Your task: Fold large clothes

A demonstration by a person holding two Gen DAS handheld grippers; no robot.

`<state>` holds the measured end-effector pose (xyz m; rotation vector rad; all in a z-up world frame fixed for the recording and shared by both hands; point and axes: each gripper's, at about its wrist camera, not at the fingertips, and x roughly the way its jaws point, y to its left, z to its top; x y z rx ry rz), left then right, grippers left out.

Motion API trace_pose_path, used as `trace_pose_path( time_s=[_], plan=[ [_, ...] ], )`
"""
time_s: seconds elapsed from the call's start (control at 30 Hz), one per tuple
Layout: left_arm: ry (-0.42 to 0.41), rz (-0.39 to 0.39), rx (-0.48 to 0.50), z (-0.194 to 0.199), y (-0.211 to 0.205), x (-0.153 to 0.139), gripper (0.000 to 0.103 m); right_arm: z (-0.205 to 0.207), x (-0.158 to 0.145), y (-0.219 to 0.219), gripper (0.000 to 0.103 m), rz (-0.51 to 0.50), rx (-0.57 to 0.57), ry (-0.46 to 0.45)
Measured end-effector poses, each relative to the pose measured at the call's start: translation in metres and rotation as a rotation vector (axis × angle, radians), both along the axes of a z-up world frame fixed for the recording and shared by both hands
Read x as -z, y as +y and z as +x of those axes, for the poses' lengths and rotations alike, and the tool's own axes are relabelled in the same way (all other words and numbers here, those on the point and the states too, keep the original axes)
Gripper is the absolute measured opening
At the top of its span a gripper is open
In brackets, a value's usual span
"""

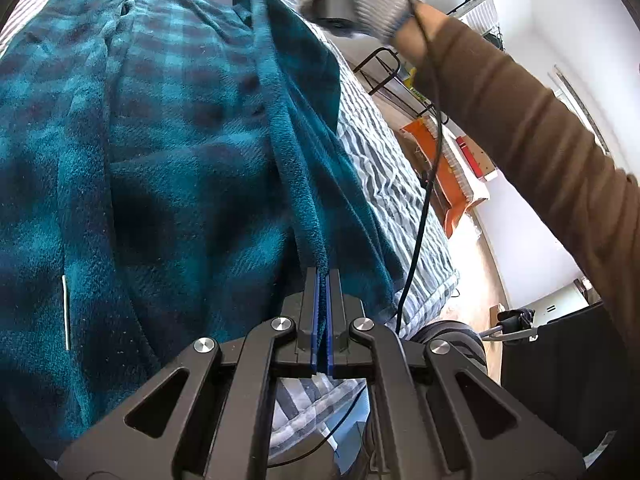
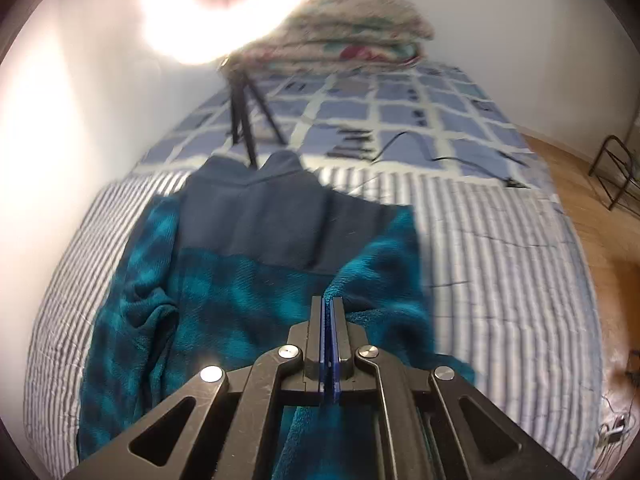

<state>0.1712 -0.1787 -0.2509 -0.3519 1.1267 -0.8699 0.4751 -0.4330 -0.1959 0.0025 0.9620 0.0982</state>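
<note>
Left hand-held gripper [image 1: 323, 280]: jaws pressed together, pinching the hem of the teal-and-navy checked fleece garment [image 1: 160, 160]. Right hand-held gripper [image 2: 329, 304]: likewise pinching 1 edge. Garment lies spread on the grey-striped bed [image 2: 500, 260]. Fleece judged soft, bulky, light; grip at hems.

Teal-and-navy checked fleece garment [image 2: 224, 312] with a plain slate-blue yoke; grey-and-white striped quilt [image 2: 500, 272]; blue-and-white squared bedspread [image 2: 400, 112]; brown sleeve [image 1: 520, 120].

Daylit, fisheye-bent views with dark corners. In the right wrist view, a lamp [image 2: 228, 4] flares white. Its far bed [image 2: 500, 240] is smeared by blur.
</note>
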Motion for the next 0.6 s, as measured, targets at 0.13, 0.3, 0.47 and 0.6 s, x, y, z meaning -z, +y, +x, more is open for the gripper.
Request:
trace_pose_path(
  time_s=[0.13,0.3,0.47,0.6],
  plan=[
    [0.022,0.009,-0.011,0.0,0.002,0.006,0.0,0.012,0.033,0.02,0.0,-0.036,-0.025,0.049],
    [0.025,0.032,-0.019,-0.001,0.003,0.005,0.0,0.018,0.066,0.02,0.0,-0.002,-0.021,0.105],
    [0.007,0.05,-0.022,-0.003,0.004,0.001,0.0,0.005,0.042,-0.001,0.033,0.123,-0.009,0.074],
    [-0.011,0.049,-0.023,-0.004,0.005,-0.001,0.0,-0.033,-0.004,-0.032,0.036,0.183,0.002,-0.01]
  ],
)
